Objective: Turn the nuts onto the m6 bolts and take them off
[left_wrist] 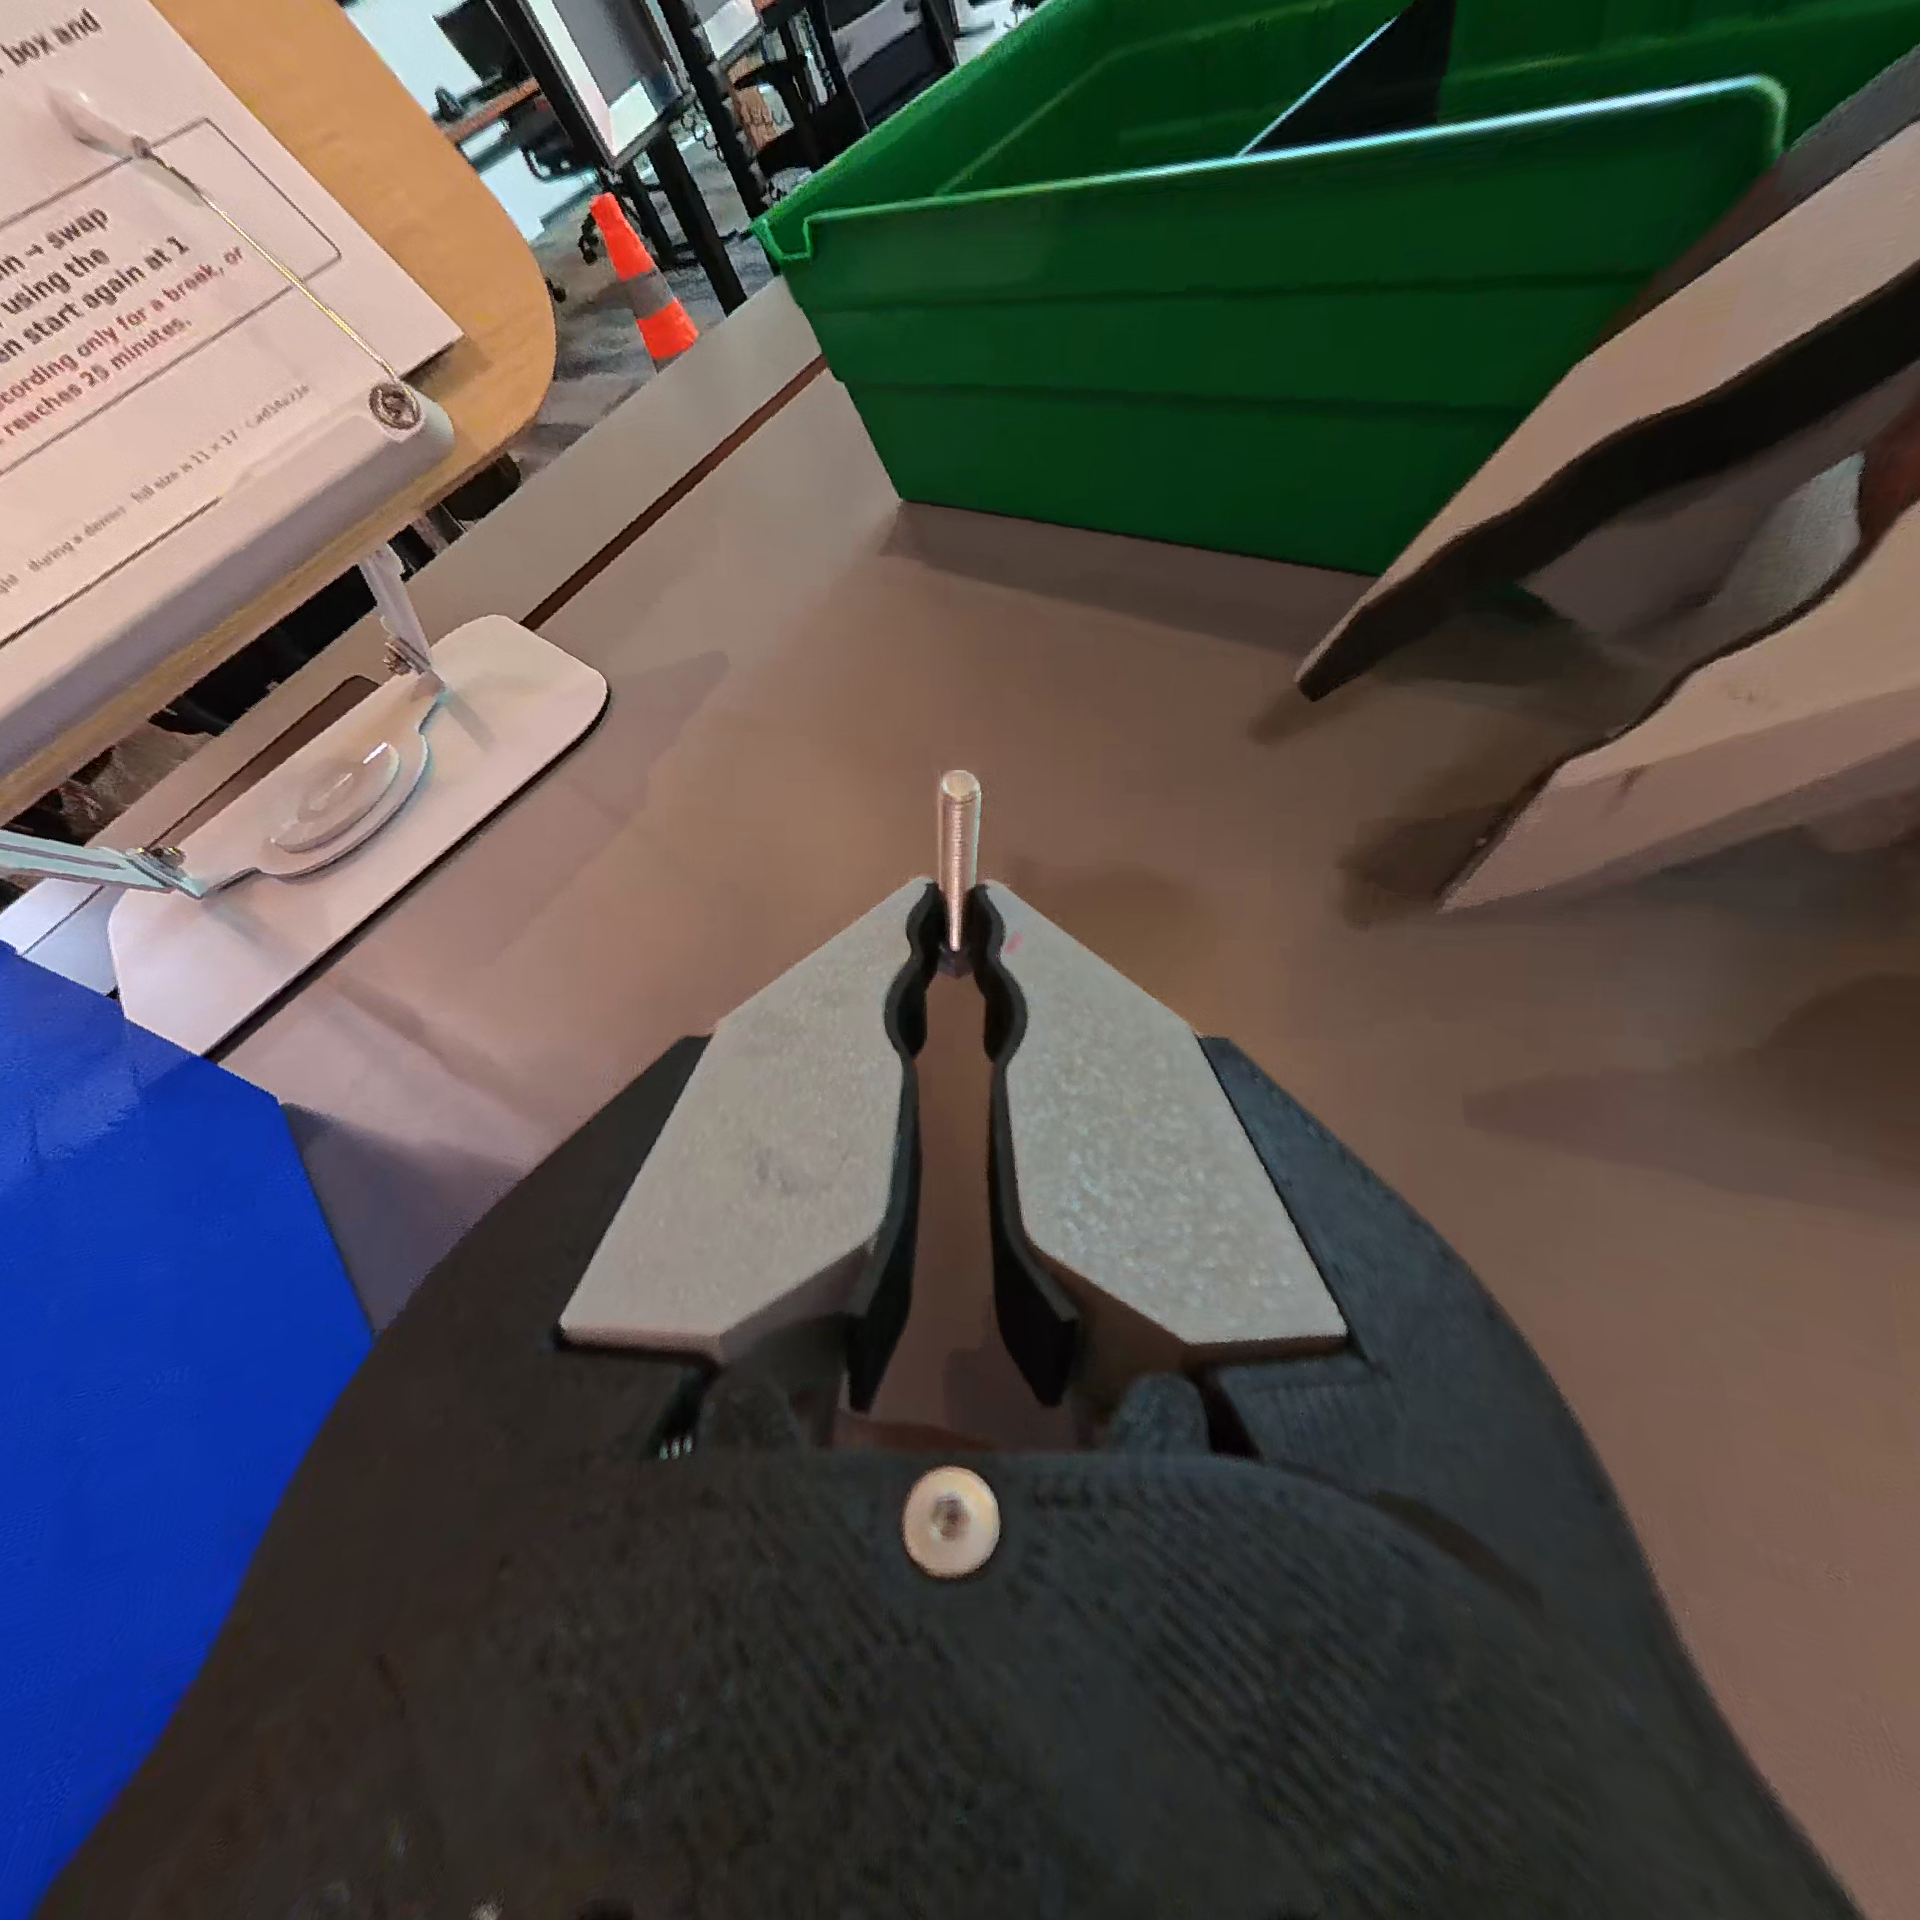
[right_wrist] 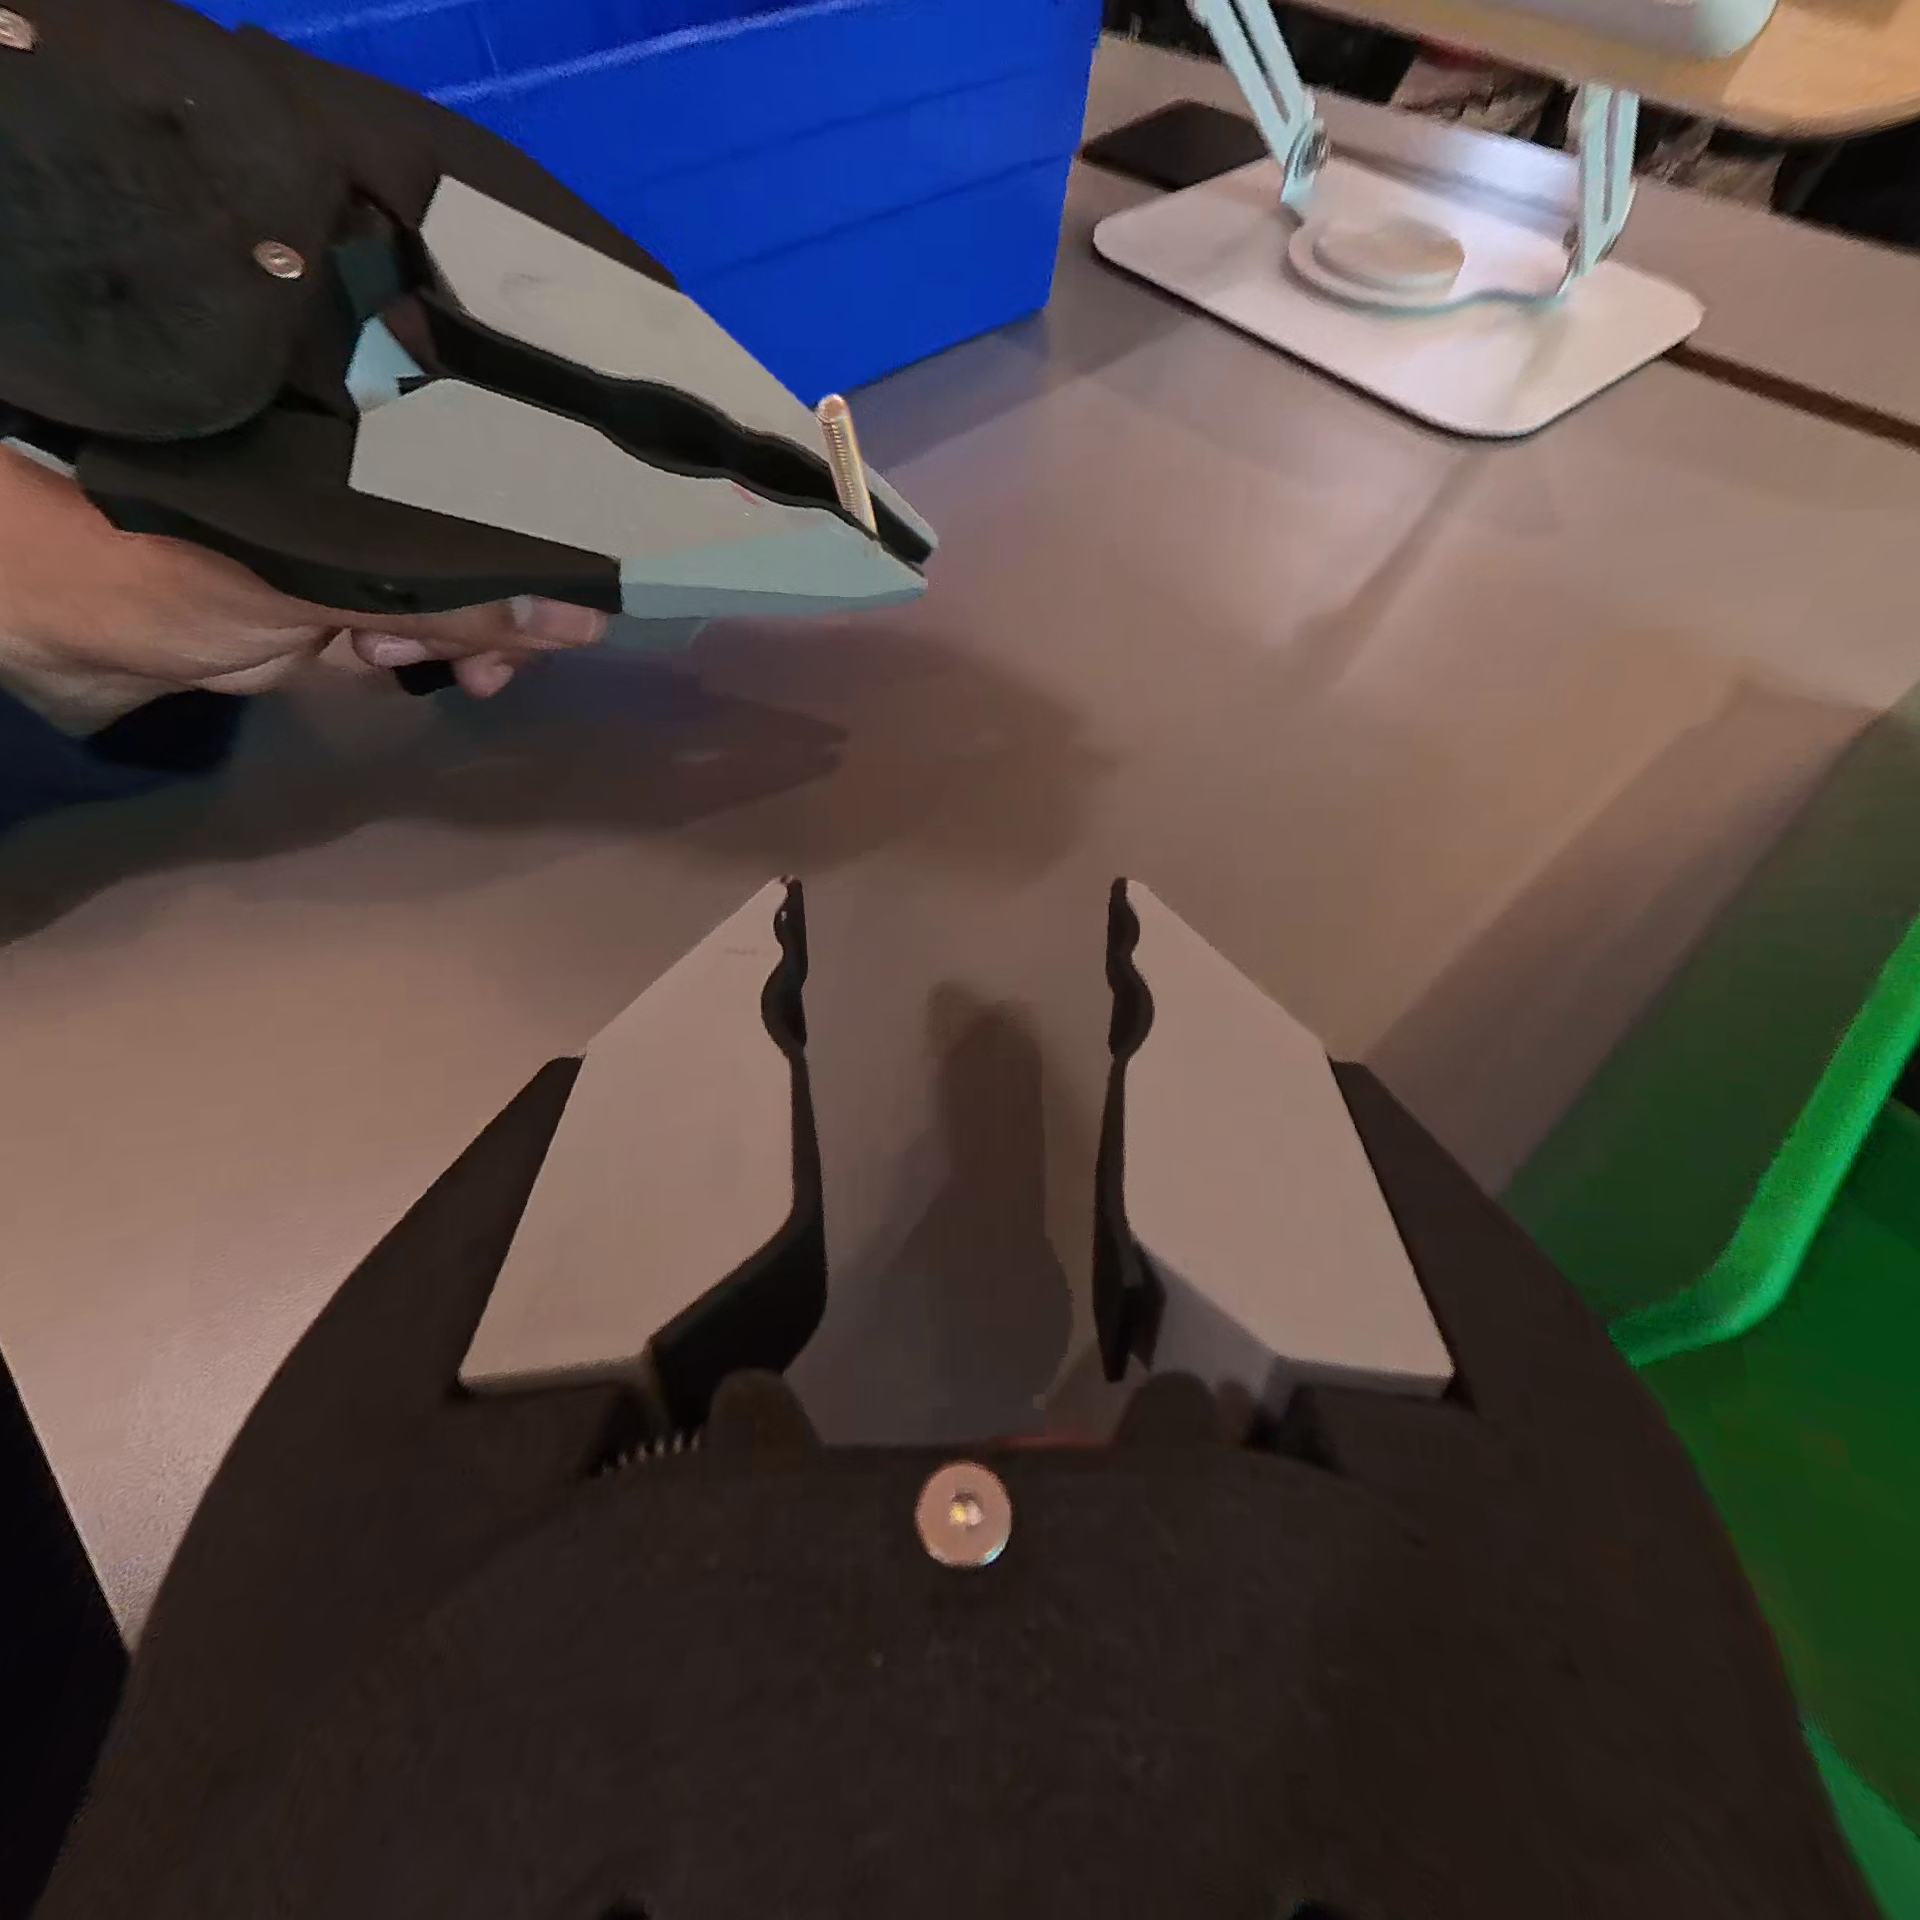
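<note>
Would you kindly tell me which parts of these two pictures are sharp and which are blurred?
Left wrist view: the thin silver threaded bolt in the left gripper is sharp; the right gripper at upper right is smeared by motion. Right wrist view: the open right gripper has soft edges, and the green plastic bin is strongly blurred.

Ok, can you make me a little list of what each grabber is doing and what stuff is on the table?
left gripper: shut on the bolt, threaded end pointing up, above the table
right gripper: open, holding nothing
nut: none in view
green bin: on the table
blue bin: on the table
white stand: near the blue bin
</note>
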Demonstrator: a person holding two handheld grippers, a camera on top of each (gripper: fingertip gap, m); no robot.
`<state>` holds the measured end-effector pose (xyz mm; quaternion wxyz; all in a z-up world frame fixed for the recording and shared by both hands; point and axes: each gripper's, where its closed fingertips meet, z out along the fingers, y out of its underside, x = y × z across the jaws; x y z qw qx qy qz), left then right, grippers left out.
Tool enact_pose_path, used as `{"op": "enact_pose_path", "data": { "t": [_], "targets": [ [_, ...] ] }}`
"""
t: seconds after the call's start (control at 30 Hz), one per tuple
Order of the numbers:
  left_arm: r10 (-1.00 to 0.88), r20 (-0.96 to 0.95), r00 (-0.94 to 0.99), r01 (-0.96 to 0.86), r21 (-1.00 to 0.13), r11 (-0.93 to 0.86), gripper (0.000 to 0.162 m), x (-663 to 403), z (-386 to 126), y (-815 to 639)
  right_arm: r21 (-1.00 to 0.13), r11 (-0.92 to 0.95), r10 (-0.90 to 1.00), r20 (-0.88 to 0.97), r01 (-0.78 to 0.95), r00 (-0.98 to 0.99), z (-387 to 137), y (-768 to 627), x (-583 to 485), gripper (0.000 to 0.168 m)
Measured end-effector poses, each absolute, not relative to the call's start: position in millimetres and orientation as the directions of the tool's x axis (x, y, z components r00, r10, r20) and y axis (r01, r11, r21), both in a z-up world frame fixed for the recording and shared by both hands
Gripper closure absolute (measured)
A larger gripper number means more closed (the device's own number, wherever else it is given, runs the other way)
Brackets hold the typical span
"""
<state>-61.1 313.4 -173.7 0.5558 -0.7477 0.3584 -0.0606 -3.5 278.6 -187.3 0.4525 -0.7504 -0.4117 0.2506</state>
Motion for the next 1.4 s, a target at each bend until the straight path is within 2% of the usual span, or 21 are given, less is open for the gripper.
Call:
{"op": "enact_pose_path", "data": {
  "t": [0.1,0.33,0.53,0.87,1.03,1.3,1.4],
  "targets": [
    [-0.624,-0.306,0.719,-0.475,-0.872,-0.119,0.160,-58,-175,311,-0.862,-0.280,0.855,-0.024,0.422,0.518,-195,280,-7,0.115],
    [-0.618,-0.331,0.713,-0.498,-0.859,-0.115,0.159,-65,-177,310,-0.821,-0.300,0.853,-0.004,0.485,0.522,-207,281,-8,0.101],
    [-0.612,-0.338,0.715,-0.516,-0.846,-0.136,0.159,-69,-182,312,-0.756,-0.349,0.846,0.000,0.555,0.532,-223,282,-7,0.097],
    [-0.632,-0.267,0.727,-0.485,-0.852,-0.198,0.159,-63,-186,302,-0.744,-0.351,0.869,-0.033,0.569,0.494,-226,275,-10,0.097],
    [-0.615,-0.355,0.705,-0.566,-0.803,-0.185,0.159,-64,-193,303,-0.744,-0.346,0.869,-0.025,0.572,0.494,-226,276,-11,0.098],
    [-0.554,-0.288,0.781,-0.468,-0.858,-0.213,0.159,-77,-182,312,-0.739,-0.350,0.859,-0.010,0.575,0.511,-226,276,-16,0.099],
    [-0.558,-0.275,0.783,-0.455,-0.865,-0.212,0.159,-76,-181,313,-0.739,-0.300,0.877,0.035,0.603,0.479,-226,276,-16,0.103]
  ]
}}
